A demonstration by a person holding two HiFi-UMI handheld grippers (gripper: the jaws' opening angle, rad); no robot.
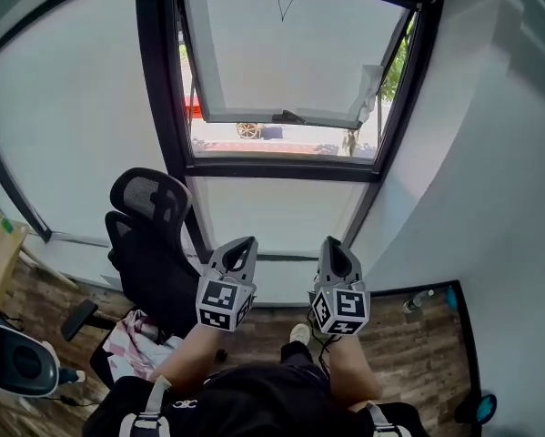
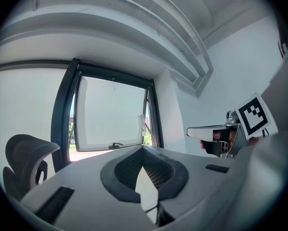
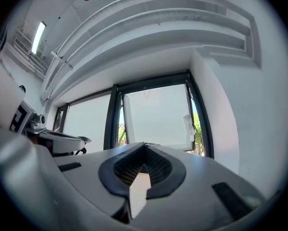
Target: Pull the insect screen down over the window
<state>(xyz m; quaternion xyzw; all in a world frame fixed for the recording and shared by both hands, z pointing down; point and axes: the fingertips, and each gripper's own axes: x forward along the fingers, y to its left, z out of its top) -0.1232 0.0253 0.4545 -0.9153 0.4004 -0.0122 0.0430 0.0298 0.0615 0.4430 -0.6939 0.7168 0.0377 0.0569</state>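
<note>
The black-framed window (image 1: pixel 290 167) stands ahead, its white sash (image 1: pixel 281 62) tilted open outward, with a dark handle (image 1: pixel 287 116) on the sash's lower rail. A thin dark cord (image 1: pixel 281 3) hangs from the top of the frame; no screen covers the opening. My left gripper (image 1: pixel 246 242) and right gripper (image 1: pixel 332 242) are held side by side below the sill, well short of the window, both shut and empty. In the left gripper view the shut left gripper (image 2: pixel 143 149) points at the window (image 2: pixel 112 114). The right gripper (image 3: pixel 144 146) points at the window (image 3: pixel 156 114) too.
A black mesh office chair (image 1: pixel 149 235) stands close at the left with cloth (image 1: pixel 131 340) on its seat. A white wall (image 1: pixel 490 153) closes the right side. A bottle (image 1: pixel 418 300) lies on the wooden floor by that wall.
</note>
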